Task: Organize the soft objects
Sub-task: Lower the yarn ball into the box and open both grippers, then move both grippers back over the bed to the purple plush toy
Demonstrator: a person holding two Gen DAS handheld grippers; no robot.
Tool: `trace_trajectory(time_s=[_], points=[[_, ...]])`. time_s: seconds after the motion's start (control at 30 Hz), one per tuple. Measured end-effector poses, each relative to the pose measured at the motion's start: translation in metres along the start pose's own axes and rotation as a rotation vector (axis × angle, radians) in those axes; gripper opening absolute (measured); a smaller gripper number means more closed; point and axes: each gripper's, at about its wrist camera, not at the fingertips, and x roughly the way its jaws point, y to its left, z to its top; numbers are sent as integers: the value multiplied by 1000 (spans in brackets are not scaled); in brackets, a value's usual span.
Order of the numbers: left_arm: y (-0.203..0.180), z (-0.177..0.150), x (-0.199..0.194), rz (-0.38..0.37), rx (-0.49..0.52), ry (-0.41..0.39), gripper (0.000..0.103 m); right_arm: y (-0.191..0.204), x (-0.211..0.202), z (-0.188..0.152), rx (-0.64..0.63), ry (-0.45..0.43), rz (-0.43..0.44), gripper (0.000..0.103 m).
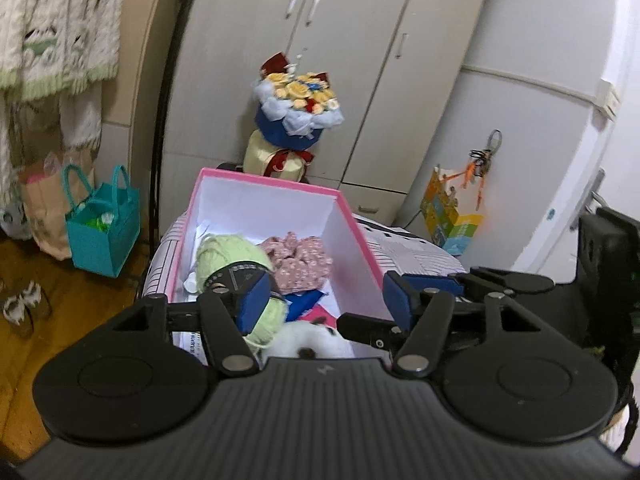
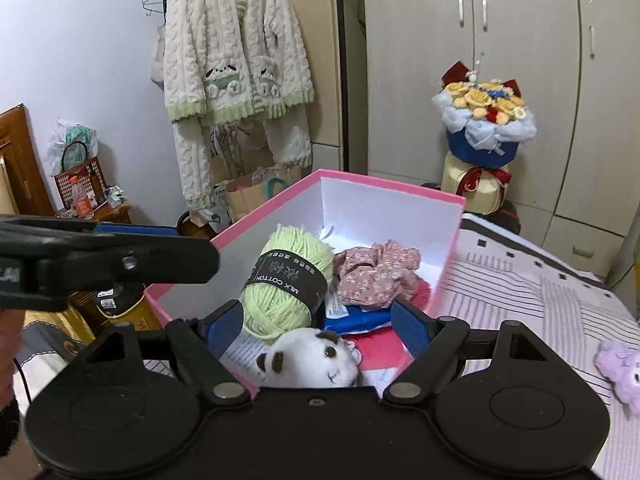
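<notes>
With both grippers' tongs apart, left (image 1: 320, 300) and right (image 2: 316, 324) over the box (image 2: 456, 240), swing right toward 4 o'clock for the purple plush (image 2: 618, 372) on the bed (image 2: 520, 292), gripping its body.

A bed (image 2: 540, 292) with a pink-and-white striped cover carries the open pink box (image 2: 400, 186) on its left side. A small purple plush toy (image 2: 620, 372) lies on the cover at the near right, well apart from the box.

Both grippers hover over the pink box (image 2: 400, 186), jaws spread wide and empty: the left gripper (image 1: 326, 300) above its near end, the right gripper (image 2: 318, 320) alongside, likewise near.
</notes>
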Motion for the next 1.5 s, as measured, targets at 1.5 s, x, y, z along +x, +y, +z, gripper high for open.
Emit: trace_trajectory(time_s=[1.5], points=[[-201, -32, 138, -276, 252, 119, 73, -190, -116, -113, 60, -133, -284, 90]])
